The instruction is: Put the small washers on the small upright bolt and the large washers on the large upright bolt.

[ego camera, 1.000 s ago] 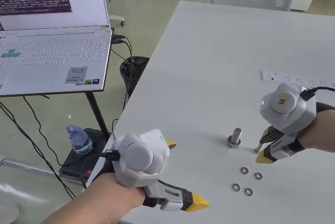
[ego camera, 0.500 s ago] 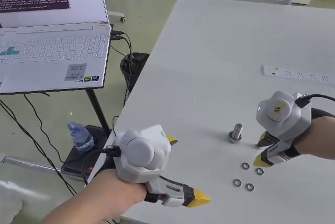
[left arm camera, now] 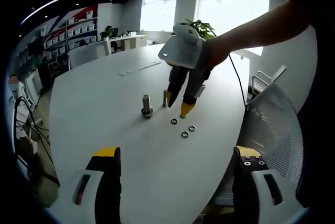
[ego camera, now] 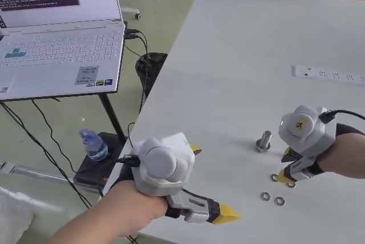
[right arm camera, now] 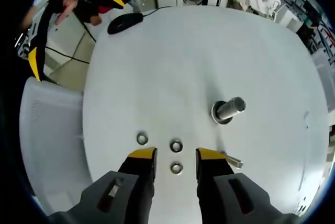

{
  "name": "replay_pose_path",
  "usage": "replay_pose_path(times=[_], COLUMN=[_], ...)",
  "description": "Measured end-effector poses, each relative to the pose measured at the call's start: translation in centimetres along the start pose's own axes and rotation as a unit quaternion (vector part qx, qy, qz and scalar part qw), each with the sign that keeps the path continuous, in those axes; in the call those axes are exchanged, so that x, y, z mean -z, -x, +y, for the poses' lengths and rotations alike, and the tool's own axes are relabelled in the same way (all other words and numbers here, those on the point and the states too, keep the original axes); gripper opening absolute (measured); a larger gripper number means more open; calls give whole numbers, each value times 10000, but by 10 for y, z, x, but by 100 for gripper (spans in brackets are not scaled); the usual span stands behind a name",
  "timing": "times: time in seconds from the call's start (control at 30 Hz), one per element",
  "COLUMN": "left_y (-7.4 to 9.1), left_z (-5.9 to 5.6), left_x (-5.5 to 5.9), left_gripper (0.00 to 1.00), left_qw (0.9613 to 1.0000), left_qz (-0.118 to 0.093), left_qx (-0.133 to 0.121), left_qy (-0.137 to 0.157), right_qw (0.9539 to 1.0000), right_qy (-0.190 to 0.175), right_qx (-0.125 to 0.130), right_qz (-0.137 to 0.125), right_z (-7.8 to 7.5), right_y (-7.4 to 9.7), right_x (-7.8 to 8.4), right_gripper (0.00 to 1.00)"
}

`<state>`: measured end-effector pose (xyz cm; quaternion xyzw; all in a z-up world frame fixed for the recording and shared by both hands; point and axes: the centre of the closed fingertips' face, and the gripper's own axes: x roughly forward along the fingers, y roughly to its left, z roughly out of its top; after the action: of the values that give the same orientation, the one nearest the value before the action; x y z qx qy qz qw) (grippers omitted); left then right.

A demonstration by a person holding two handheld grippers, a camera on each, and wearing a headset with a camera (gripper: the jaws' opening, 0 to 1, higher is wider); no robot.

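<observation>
The large upright bolt (ego camera: pixel 263 141) (right arm camera: pixel 229 110) (left arm camera: pixel 147 105) stands on the white table (ego camera: pixel 228 73). Beside it is the small bolt (left arm camera: pixel 164 98) (right arm camera: pixel 231 160), partly hidden behind a finger in the right gripper view. Several small washers (ego camera: pixel 272 198) (left arm camera: pixel 184 129) lie flat in a loose cluster. My right gripper (right arm camera: pixel 176 154) (ego camera: pixel 286 166) (left arm camera: pixel 177 106) is open and low over the cluster. One washer (right arm camera: pixel 177 168) lies between its yellow fingertips (right arm camera: pixel 142 154), and another washer (right arm camera: pixel 176 145) lies just ahead. My left gripper (left arm camera: pixel 177 153) (ego camera: pixel 210 182) is open wide near the table's front edge, holding nothing.
A white power strip (ego camera: pixel 331 75) lies at the far right of the table. Left of the table an open laptop (ego camera: pixel 57 56) sits on a stand, with cables and a water bottle (ego camera: pixel 93 144) on the floor below. A grey chair (left arm camera: pixel 272 124) stands by the table.
My right gripper has dropped from beside the small bolt to the washers, and its tips now straddle one. The head camera has shifted. The left gripper has hardly moved.
</observation>
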<state>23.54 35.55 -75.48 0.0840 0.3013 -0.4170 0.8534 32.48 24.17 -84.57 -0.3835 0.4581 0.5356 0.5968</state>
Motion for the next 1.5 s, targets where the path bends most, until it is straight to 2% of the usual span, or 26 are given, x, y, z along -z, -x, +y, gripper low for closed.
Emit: replay_pose_path(times=[0.2, 0.33, 0.47, 0.6, 0.73, 1.0, 1.3, 1.5], left_y=[-3, -3, -3, -3, -3, -3, -2, -3], left_z=[0, 2, 3, 3, 3, 0, -3, -4], left_x=[-3, -3, -1, -2, -1, -1, 4, 2], left_gripper=[88, 88, 88, 88, 87, 87, 87, 87], left_qw=[10000, 10000, 10000, 10000, 10000, 10000, 10000, 9999], left_qz=[-15, -14, 25, 19, 24, 35, 34, 3], left_qx=[17, 17, 13, 16, 32, 54, 74, 93], left_qy=[17, 17, 0, 13, 4, 7, 53, 60], right_qw=[9999, 9999, 9999, 9999, 9997, 9997, 9996, 9995], right_qy=[54, 106, 9, 45, 63, -45, -14, -67], right_qx=[9, 59, 90, 96, 174, 162, 253, 289], right_qz=[93, 96, 103, 118, 158, 151, 150, 77], right_z=[0, -2, -7, -3, -3, -1, -1, -2], right_y=[-14, -17, -22, -24, -26, -29, -28, -29], right_x=[5, 4, 6, 7, 10, 14, 12, 10], right_gripper=[30, 29, 26, 26, 26, 25, 23, 19])
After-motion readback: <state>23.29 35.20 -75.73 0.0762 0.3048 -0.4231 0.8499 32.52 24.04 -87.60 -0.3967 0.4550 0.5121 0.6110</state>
